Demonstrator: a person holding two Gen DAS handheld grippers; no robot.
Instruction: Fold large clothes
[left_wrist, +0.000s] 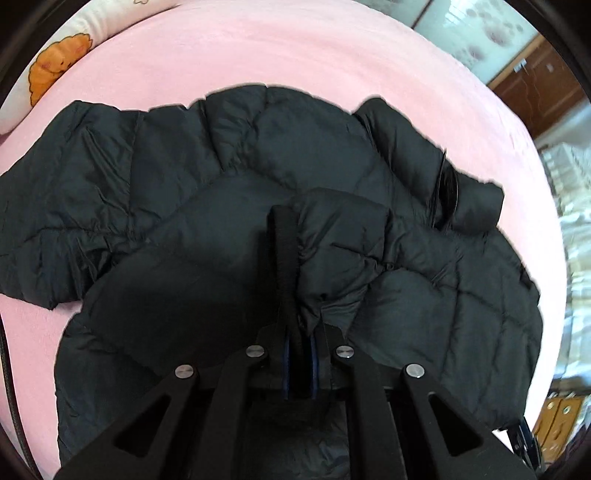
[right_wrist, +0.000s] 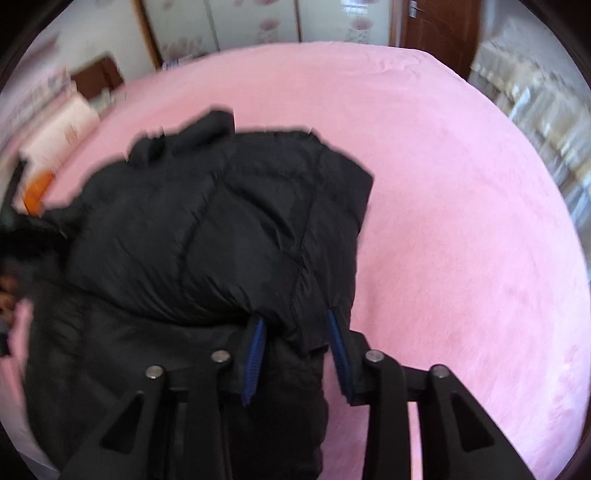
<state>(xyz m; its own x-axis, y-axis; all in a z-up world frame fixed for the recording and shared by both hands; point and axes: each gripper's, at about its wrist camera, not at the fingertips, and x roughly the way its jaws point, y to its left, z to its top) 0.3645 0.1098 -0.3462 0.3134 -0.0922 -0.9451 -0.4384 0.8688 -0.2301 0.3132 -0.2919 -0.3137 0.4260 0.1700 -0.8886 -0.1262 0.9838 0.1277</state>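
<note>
Both my grippers are on the black puffer jacket (left_wrist: 258, 177), which lies spread across the pink bed cover (left_wrist: 295, 48).

My left gripper (left_wrist: 299, 354) has its jaws pinched tight on a bunched fold of the jacket beside a black strap or edge that runs up from the fingers. My right gripper (right_wrist: 295, 354) has its blue pads (right_wrist: 255, 350) set apart, with a thick fold of jacket between them; the view is blurred, so I cannot tell whether they press it. Through the left wrist I see a sleeve stretched out to the left and a cartoon-printed pillow (left_wrist: 55, 70) at the bed's far corner.
</note>
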